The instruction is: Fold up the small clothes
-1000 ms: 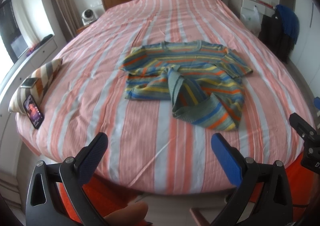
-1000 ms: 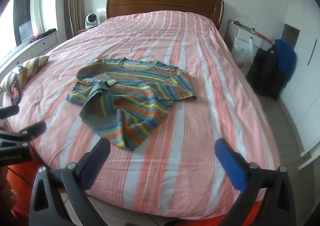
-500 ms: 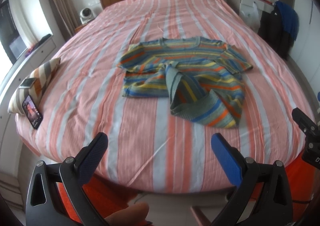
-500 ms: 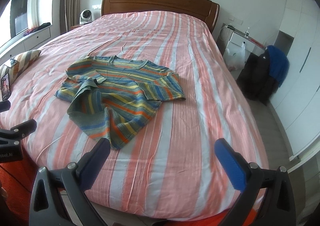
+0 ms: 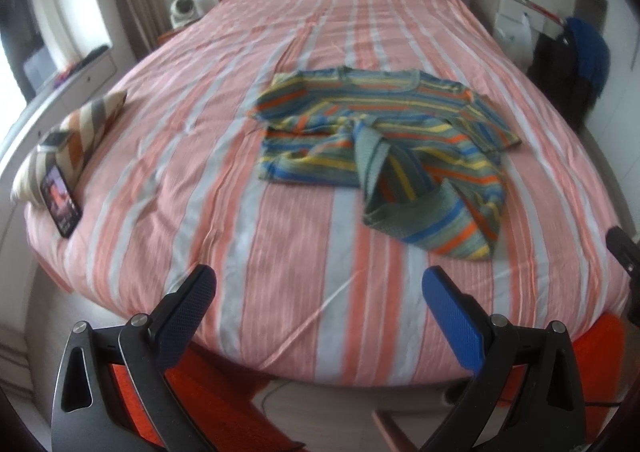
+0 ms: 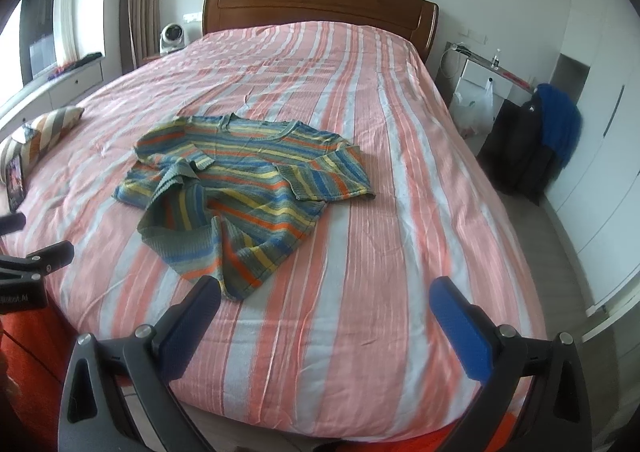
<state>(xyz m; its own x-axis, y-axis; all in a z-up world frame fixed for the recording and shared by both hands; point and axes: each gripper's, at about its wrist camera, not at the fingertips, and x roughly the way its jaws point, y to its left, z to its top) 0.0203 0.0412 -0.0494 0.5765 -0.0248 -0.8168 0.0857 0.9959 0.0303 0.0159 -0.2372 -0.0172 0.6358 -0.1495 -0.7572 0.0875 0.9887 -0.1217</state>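
Observation:
A small striped knit sweater (image 5: 384, 140) (image 6: 248, 180) in blue, yellow, orange and green lies rumpled on the pink-and-white striped bed (image 5: 280, 252) (image 6: 400, 252), neck toward the headboard, its lower hem bunched and twisted. My left gripper (image 5: 318, 292) hangs open over the bed's foot edge, short of the sweater, nothing between its blue pads. My right gripper (image 6: 326, 302) is open too, its left fingertip just in front of the sweater's near hem. The other gripper's black body (image 6: 32, 264) shows at the left edge of the right wrist view.
A striped cushion (image 5: 76, 136) with two phones (image 5: 60, 200) leaning on it sits at the bed's left edge. A wooden headboard (image 6: 320, 8) stands behind. To the right are a white side table (image 6: 484, 80) and dark and blue clothes on a chair (image 6: 536, 140). Orange fabric (image 5: 188, 400) is below.
Both grippers have moved forward toward the bed, so the sweater sits closer in both views. The right view has drawn nearer the sweater's hem. Both stay open.

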